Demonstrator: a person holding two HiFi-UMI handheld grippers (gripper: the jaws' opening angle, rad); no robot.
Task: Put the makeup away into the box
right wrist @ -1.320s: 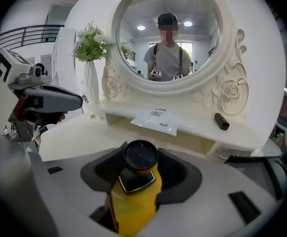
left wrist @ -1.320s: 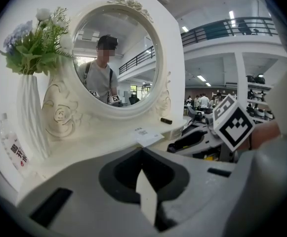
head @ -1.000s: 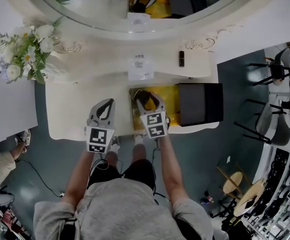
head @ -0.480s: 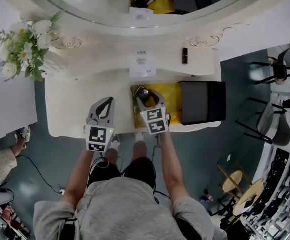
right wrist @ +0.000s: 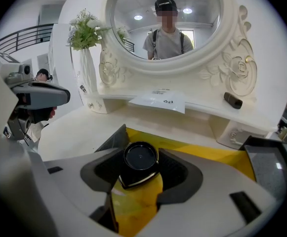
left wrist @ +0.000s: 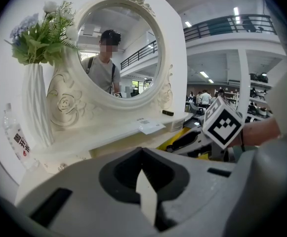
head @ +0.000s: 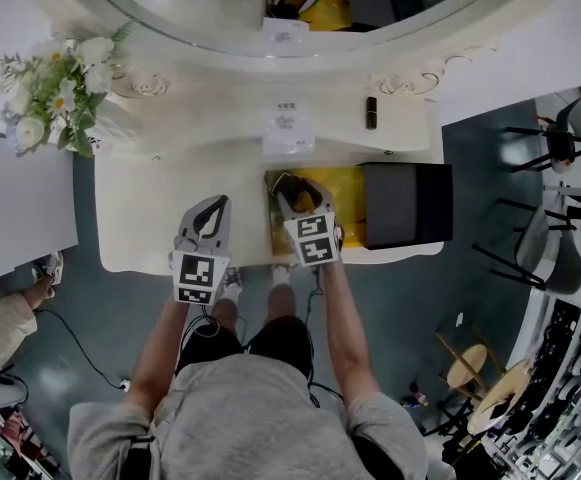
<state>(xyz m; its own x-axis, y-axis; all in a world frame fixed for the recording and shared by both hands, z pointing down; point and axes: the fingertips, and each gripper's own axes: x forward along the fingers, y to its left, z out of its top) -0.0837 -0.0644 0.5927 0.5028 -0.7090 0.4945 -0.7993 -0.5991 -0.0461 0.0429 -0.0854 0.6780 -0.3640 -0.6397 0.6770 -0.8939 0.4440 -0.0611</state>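
So the right claw is about halfway open and clamped on a small makeup pot with a glossy black round lid. The dark pads press on it from both sides. The pot has an angular base with a thin shiny rim under the lid. It hangs over the bright yellow lining of the open box, near the box's left end. Can't tell if it's touching the bottom. The box's flat matte black lid lies flipped open to the right.

The left claw is pinched together with nothing in it, just a thin sliver of gap between the grey jaws. It hovers over the smooth cream dressing table, just left of the box.

Both bare forearms reach straight forward from the body, side by side. The right claw tips down into the box and the left is angled down less. There's a carved oval mirror behind, plus a ribbed white vase of flowers.
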